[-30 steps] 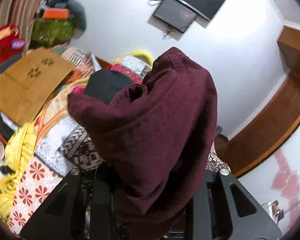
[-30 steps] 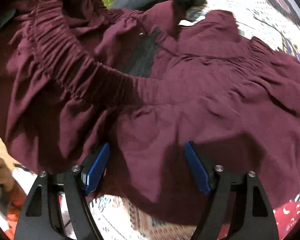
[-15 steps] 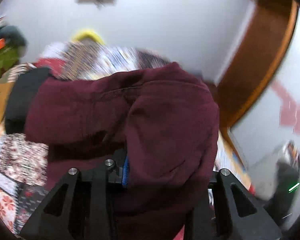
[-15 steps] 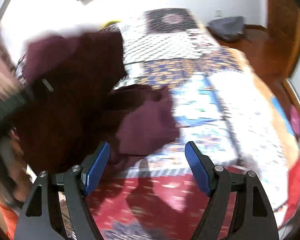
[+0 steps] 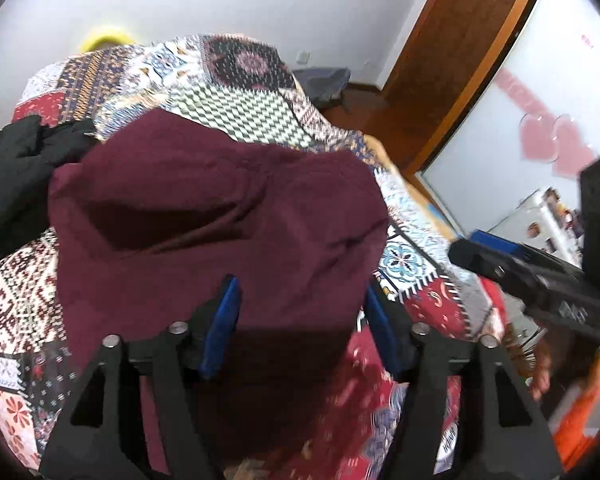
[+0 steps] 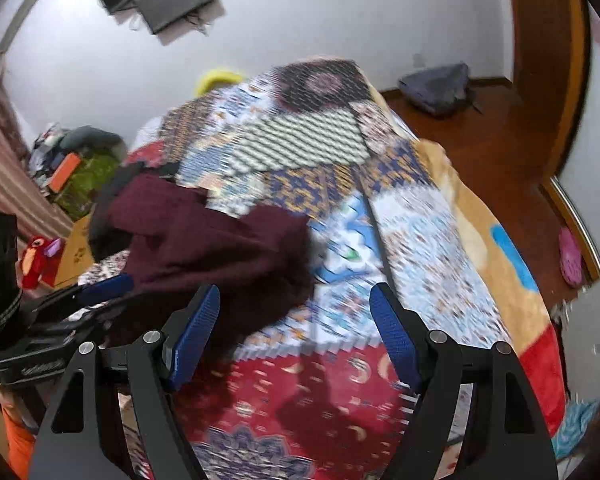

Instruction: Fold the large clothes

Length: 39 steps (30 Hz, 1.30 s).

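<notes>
A large maroon garment [image 5: 220,220] lies bunched on the patchwork bedspread [image 5: 244,92]. My left gripper [image 5: 300,320] has its jaws apart with the garment's near edge draped between the blue pads; it does not pinch the cloth. In the right wrist view the garment [image 6: 204,248] sits left of centre. My right gripper [image 6: 296,320] is open and empty above the bedspread [image 6: 412,232], its left pad beside the garment's edge. The right gripper also shows at the right of the left wrist view [image 5: 532,280].
A black garment [image 5: 16,176] lies on the bed left of the maroon one. A grey bag [image 6: 436,84] sits on the wooden floor by the wall. A cardboard box [image 6: 74,248] and cluttered items stand at the bed's left side. A wooden door frame [image 5: 460,60] is at the right.
My left gripper opened and let the garment drop onto the bed. My right gripper pulled back off the garment and now hovers open over the bedspread.
</notes>
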### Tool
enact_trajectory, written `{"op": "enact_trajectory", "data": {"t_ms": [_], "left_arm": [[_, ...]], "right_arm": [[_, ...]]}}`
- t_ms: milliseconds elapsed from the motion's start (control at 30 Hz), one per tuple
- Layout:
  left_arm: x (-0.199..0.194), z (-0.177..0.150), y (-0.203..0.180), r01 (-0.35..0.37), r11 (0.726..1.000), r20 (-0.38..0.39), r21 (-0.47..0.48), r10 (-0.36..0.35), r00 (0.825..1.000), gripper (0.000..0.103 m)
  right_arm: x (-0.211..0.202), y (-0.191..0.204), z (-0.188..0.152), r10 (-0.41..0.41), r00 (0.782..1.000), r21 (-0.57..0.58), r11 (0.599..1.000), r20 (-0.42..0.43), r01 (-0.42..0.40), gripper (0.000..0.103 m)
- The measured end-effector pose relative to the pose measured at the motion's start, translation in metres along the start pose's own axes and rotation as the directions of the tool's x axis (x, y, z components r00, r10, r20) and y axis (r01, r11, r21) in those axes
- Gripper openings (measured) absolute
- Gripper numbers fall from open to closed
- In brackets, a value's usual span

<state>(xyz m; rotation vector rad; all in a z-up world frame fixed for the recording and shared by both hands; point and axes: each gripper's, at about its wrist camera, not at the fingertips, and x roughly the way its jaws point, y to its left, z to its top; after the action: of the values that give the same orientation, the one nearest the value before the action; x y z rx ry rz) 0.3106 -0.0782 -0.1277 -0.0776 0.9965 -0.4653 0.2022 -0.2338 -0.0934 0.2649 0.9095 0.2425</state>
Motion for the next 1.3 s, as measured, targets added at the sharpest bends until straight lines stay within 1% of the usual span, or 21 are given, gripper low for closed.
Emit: {"op": "enact_trajectory", "data": {"t_ms": [33, 67, 167, 200, 233, 300, 400, 433, 467, 533, 567, 600, 633, 700, 767, 867, 967, 1033, 1100, 1200, 1300], "left_arm": [[-0.014, -0.003, 0.007, 0.003, 1.000, 0.026, -0.010, -0.002, 1.000, 0.069], [-0.026, -0.004, 0.012, -0.007, 1.000, 0.046, -0.018, 0.008, 0.999, 0.070], [-0.056, -0.006, 0.035, -0.058, 0.998, 0.104, -0.038, 0.061, 0.993, 0.072], [-0.062, -0.006, 0.043, -0.079, 0.996, 0.119, -0.044, 0.084, 0.989, 0.076], [-0.068, -0.008, 0.051, -0.109, 0.992, 0.131, -0.056, 0.116, 0.985, 0.083], [-0.072, -0.012, 0.068, -0.155, 0.984, 0.138, -0.086, 0.166, 0.977, 0.087], [-0.054, -0.021, 0.094, -0.195, 0.974, 0.064, -0.112, 0.203, 0.977, 0.087], [-0.046, -0.027, 0.100, -0.205, 0.972, 0.037, -0.113, 0.210, 0.977, 0.087], [-0.035, -0.034, 0.105, -0.215, 0.971, 0.004, -0.109, 0.217, 0.976, 0.087], [-0.012, -0.050, 0.113, -0.253, 0.964, -0.061, -0.087, 0.248, 0.967, 0.087], [-0.004, -0.059, 0.116, -0.253, 0.964, -0.079, -0.082, 0.246, 0.966, 0.088], [0.001, -0.067, 0.118, -0.241, 0.967, -0.088, -0.089, 0.233, 0.968, 0.089], [0.005, -0.073, 0.122, -0.224, 0.969, -0.092, -0.104, 0.214, 0.972, 0.090], [0.009, -0.085, 0.127, -0.194, 0.973, -0.091, -0.128, 0.183, 0.979, 0.092], [0.011, -0.093, 0.130, -0.171, 0.972, -0.085, -0.159, 0.159, 0.984, 0.093], [0.016, -0.099, 0.134, -0.151, 0.969, -0.101, -0.198, 0.133, 0.986, 0.093], [0.014, -0.097, 0.132, -0.168, 0.969, -0.102, -0.180, 0.151, 0.983, 0.093], [0.010, -0.094, 0.126, -0.189, 0.969, -0.108, -0.159, 0.173, 0.979, 0.093], [0.004, -0.091, 0.120, -0.210, 0.969, -0.104, -0.131, 0.197, 0.975, 0.093], [-0.010, -0.082, 0.116, -0.233, 0.965, -0.079, -0.116, 0.225, 0.971, 0.093], [-0.028, -0.069, 0.120, -0.258, 0.957, -0.040, -0.130, 0.255, 0.966, 0.093]], "right_arm": [[0.000, 0.011, 0.004, 0.011, 1.000, -0.028, 1.000, 0.006, -0.011, 0.074], [0.001, 0.017, 0.004, 0.020, 1.000, -0.047, 0.999, 0.010, -0.019, 0.074], [0.013, 0.049, 0.015, 0.049, 0.999, -0.132, 0.990, 0.011, -0.047, 0.074], [0.017, 0.056, 0.017, 0.055, 0.998, -0.153, 0.987, 0.011, -0.053, 0.075], [0.021, 0.063, 0.019, 0.063, 0.998, -0.175, 0.983, 0.011, -0.060, 0.075], [0.034, 0.077, 0.021, 0.065, 0.998, -0.220, 0.973, -0.005, -0.065, 0.076], [0.058, 0.084, 0.021, 0.024, 0.999, -0.288, 0.957, -0.031, -0.032, 0.076], [0.065, 0.083, 0.021, -0.001, 0.999, -0.301, 0.954, -0.043, -0.012, 0.076], [0.075, 0.077, 0.021, -0.044, 0.997, -0.302, 0.953, -0.057, 0.025, 0.076], [0.081, 0.063, 0.018, -0.099, 0.993, -0.285, 0.956, -0.064, 0.077, 0.076], [0.085, 0.054, 0.016, -0.131, 0.989, -0.276, 0.955, -0.068, 0.108, 0.076], [0.086, 0.047, 0.015, -0.138, 0.987, -0.267, 0.957, -0.082, 0.112, 0.077], [0.089, 0.033, 0.010, -0.111, 0.988, -0.244, 0.966, -0.110, 0.081, 0.078], [0.095, 0.013, 0.001, -0.097, 0.983, -0.214, 0.975, -0.158, 0.062, 0.085], [0.106, -0.006, -0.007, -0.061, 0.976, -0.169, 0.985, -0.209, 0.026, 0.087], [0.108, -0.020, -0.009, -0.001, 0.971, -0.085, 0.996, -0.241, -0.020, 0.088], [0.102, -0.013, -0.005, -0.028, 0.973, -0.107, 0.994, -0.228, 0.003, 0.088], [0.094, -0.002, -0.003, -0.075, 0.977, -0.162, 0.986, -0.200, 0.043, 0.088], [0.089, 0.007, 0.001, -0.102, 0.979, -0.204, 0.977, -0.177, 0.065, 0.088], [0.078, 0.015, 0.005, -0.106, 0.983, -0.246, 0.967, -0.151, 0.067, 0.088], [0.068, 0.013, 0.010, -0.092, 0.988, -0.249, 0.967, -0.121, 0.060, 0.090]]}}
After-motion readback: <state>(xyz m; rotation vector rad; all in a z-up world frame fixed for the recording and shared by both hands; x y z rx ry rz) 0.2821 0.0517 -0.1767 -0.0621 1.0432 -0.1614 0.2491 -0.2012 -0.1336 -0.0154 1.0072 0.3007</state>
